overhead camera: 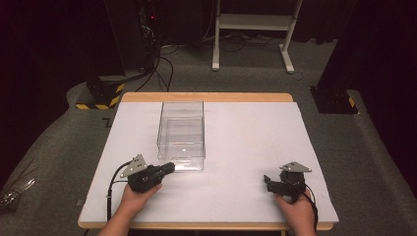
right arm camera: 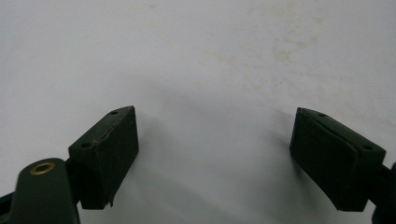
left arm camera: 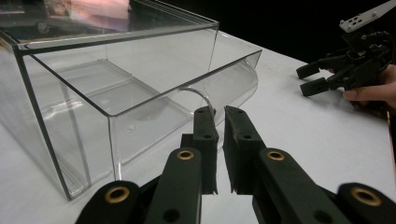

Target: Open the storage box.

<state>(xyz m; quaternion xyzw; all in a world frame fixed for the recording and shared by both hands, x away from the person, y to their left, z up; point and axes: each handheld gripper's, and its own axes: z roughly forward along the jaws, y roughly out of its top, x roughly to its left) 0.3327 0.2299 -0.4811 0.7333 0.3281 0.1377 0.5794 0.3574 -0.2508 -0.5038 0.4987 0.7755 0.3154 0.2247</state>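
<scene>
A clear plastic case (overhead camera: 181,129) (left arm camera: 70,93) stands on the white table (overhead camera: 246,142), left of the middle. Its clear drawer (overhead camera: 189,164) (left arm camera: 233,79) sticks out a little toward me and looks empty. My left gripper (overhead camera: 170,167) (left arm camera: 219,111) reaches the drawer's front at its curved finger cut-out, jaws almost together and shut on the thin front wall. My right gripper (overhead camera: 268,181) (right arm camera: 212,126) (left arm camera: 310,79) rests at the near right of the table, open wide over bare white surface with nothing between its jaws. A hand holds each gripper.
The table's wooden rim (overhead camera: 206,97) shows at the far edge. Beyond it on the carpet are a white frame (overhead camera: 253,29), cables (overhead camera: 164,64) and black stands with yellow-striped bases (overhead camera: 101,96).
</scene>
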